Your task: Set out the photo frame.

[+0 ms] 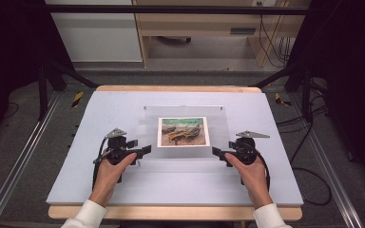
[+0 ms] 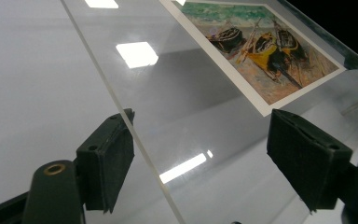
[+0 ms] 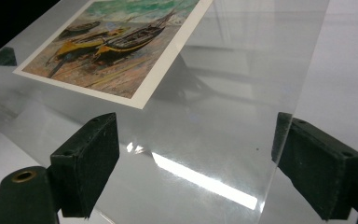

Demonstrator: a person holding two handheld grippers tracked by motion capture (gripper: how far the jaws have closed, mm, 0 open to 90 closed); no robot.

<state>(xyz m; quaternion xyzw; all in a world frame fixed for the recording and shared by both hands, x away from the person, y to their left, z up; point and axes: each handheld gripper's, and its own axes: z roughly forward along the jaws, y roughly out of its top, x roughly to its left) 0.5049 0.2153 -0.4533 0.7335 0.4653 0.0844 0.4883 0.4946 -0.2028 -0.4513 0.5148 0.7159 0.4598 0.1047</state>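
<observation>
In the left gripper view, the left gripper (image 2: 200,161) is holding its two black jaws apart, with the left edge of a clear rectangular acrylic sheet (image 2: 177,116) running between them. One pad is sitting right against that edge, the other is standing well clear, so the jaws are not clamping it.

In the right gripper view, the right gripper (image 3: 196,170) is likewise keeping its jaws apart. The near right part of the clear sheet (image 3: 223,116) is lying between them, its right edge just beside one pad; no clamping is visible.

Seen from the high view, the left gripper (image 1: 142,151) is pointing right at the sheet's left edge and the right gripper (image 1: 217,152) is pointing left at its right edge. A person's left hand (image 1: 111,166) and right hand (image 1: 249,168), in white sleeves, are holding them from the near side.

The clear sheet (image 1: 147,137) is lying flat in the middle of the counter. Under or within it, a white-bordered painted print of yellow and dark boats on a beach (image 1: 183,131) is sitting near the centre, slightly toward the far side.

The counter is carrying a pale lavender-grey mat (image 1: 76,180) over a light wooden top (image 1: 171,213).
</observation>
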